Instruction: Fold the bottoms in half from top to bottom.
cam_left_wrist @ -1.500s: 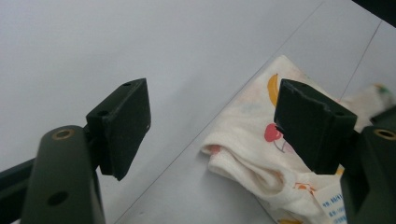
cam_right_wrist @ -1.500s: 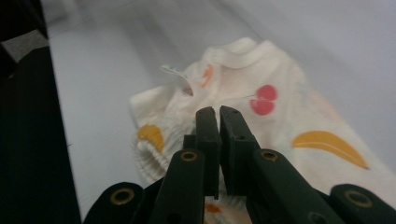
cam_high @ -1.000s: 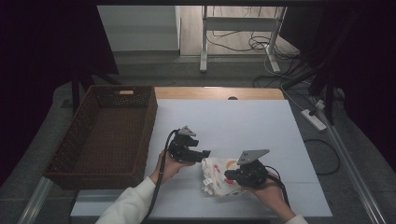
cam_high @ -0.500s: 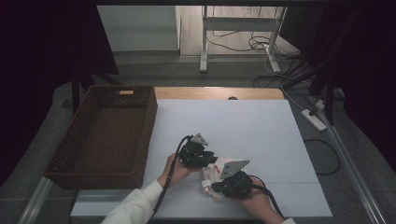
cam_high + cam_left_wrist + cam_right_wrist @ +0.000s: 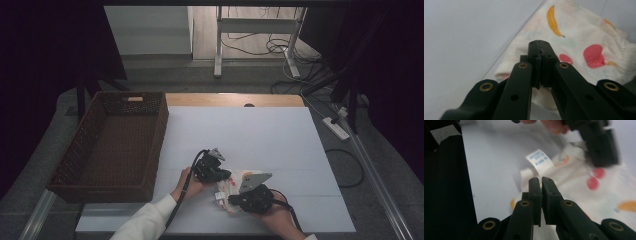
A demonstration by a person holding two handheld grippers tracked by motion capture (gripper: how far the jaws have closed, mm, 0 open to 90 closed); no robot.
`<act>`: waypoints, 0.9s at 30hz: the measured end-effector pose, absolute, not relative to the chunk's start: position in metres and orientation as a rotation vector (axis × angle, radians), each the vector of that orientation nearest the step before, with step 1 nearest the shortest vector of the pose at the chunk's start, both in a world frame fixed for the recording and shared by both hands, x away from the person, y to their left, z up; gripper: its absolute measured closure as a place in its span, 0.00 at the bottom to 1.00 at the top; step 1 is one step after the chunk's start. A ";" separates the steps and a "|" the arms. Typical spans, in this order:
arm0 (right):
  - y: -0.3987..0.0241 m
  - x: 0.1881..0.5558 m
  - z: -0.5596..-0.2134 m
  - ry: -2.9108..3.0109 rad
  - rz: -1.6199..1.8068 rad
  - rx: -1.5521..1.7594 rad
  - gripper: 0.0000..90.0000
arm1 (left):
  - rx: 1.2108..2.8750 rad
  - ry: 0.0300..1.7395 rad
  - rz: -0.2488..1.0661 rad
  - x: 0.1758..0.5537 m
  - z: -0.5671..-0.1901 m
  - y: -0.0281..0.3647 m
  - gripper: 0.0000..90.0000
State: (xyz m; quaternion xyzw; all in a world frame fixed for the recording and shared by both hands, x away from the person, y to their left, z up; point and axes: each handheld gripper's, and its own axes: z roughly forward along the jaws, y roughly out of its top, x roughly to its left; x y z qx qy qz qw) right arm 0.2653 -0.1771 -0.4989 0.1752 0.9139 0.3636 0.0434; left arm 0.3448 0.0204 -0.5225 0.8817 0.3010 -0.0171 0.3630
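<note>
Both grippers meet over the fruit-print cloth [image 5: 235, 187] at the tabletop's [image 5: 260, 135] near edge. The left gripper [image 5: 539, 44] has just clamped its far edge; the right gripper [image 5: 540, 180] pinches the near edge, the basket [image 5: 112, 145] well left.

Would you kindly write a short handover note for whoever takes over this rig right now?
Left claw: just closed, jaws together on the edge of the fruit-print cloth.
Right claw: shut at the cloth's near edge, by its care label; whether it pinches fabric is unclear.
The cloth lies bunched near the front of the white table; the brown wicker basket stands at the left.
Done: both claws brought to the cloth.
Left: probably fold it or move it to the basket.
</note>
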 end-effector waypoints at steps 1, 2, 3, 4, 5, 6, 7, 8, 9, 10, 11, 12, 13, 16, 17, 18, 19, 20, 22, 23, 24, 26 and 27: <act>-0.182 0.265 -0.498 2.787 1.114 0.547 0.95 | 2.268 0.778 -0.047 0.345 -0.523 0.021 0.99; -0.187 0.265 -0.496 2.777 1.121 0.567 0.95 | 2.268 0.782 -0.049 0.345 -0.524 0.021 0.99; -0.192 0.265 -0.495 2.768 1.125 0.584 0.95 | 2.269 0.784 -0.050 0.345 -0.524 0.022 0.99; -0.197 0.265 -0.495 2.760 1.118 0.595 0.95 | 2.271 0.783 -0.050 0.345 -0.525 0.022 0.99; -0.202 0.264 -0.494 2.755 1.107 0.613 0.95 | 2.271 0.784 -0.051 0.345 -0.525 0.022 0.99; -0.207 0.264 -0.495 2.751 1.103 0.632 0.95 | 2.271 0.784 -0.051 0.345 -0.525 0.022 0.99; -0.212 0.264 -0.495 2.756 1.091 0.651 0.95 | 2.272 0.783 -0.050 0.345 -0.525 0.022 0.98; -0.216 0.264 -0.496 2.762 1.083 0.666 0.95 | 2.272 0.786 -0.050 0.345 -0.525 0.022 0.99; -0.219 0.263 -0.497 2.761 1.067 0.673 0.95 | 2.273 0.786 -0.049 0.345 -0.525 0.022 0.99; -0.222 0.263 -0.498 2.764 1.055 0.679 0.95 | 2.273 0.788 -0.049 0.345 -0.525 0.022 0.99; -0.224 0.263 -0.499 2.766 1.036 0.681 0.95 | 2.274 0.789 -0.049 0.346 -0.526 0.021 0.99; -0.226 0.262 -0.500 2.769 1.025 0.681 0.95 | 2.273 0.790 -0.050 0.346 -0.526 0.021 0.98; -0.227 0.262 -0.501 2.772 1.019 0.687 0.95 | 2.276 0.788 -0.050 0.346 -0.526 0.022 0.99; -0.231 0.262 -0.504 2.788 1.016 0.697 0.96 | 2.272 0.792 -0.055 0.347 -0.527 0.022 0.98; -0.231 0.262 -0.504 2.799 1.006 0.695 0.97 | 2.272 0.792 -0.057 0.347 -0.527 0.022 0.98; -0.230 0.262 -0.505 2.802 1.002 0.694 0.97 | 2.270 0.793 -0.059 0.347 -0.527 0.022 0.99; -0.230 0.262 -0.506 2.806 0.996 0.687 0.97 | 2.270 0.793 -0.059 0.347 -0.527 0.022 0.98; -0.230 0.263 -0.506 2.806 0.995 0.684 0.98 | 2.271 0.792 -0.059 0.347 -0.527 0.022 0.99; -0.229 0.264 -0.507 2.802 0.994 0.678 0.98 | 2.272 0.792 -0.058 0.346 -0.528 0.022 0.99; -0.229 0.264 -0.508 2.801 0.996 0.679 0.98 | 2.271 0.793 -0.057 0.346 -0.528 0.022 0.98; -0.229 0.265 -0.508 2.804 0.996 0.683 0.98 | 2.272 0.793 -0.057 0.346 -0.528 0.022 0.98; -0.230 0.266 -0.507 2.797 1.020 0.696 0.98 | 2.272 0.794 -0.055 0.346 -0.528 0.021 0.99; -0.231 0.267 -0.507 2.792 1.028 0.695 0.98 | 2.272 0.794 -0.054 0.346 -0.527 0.021 0.98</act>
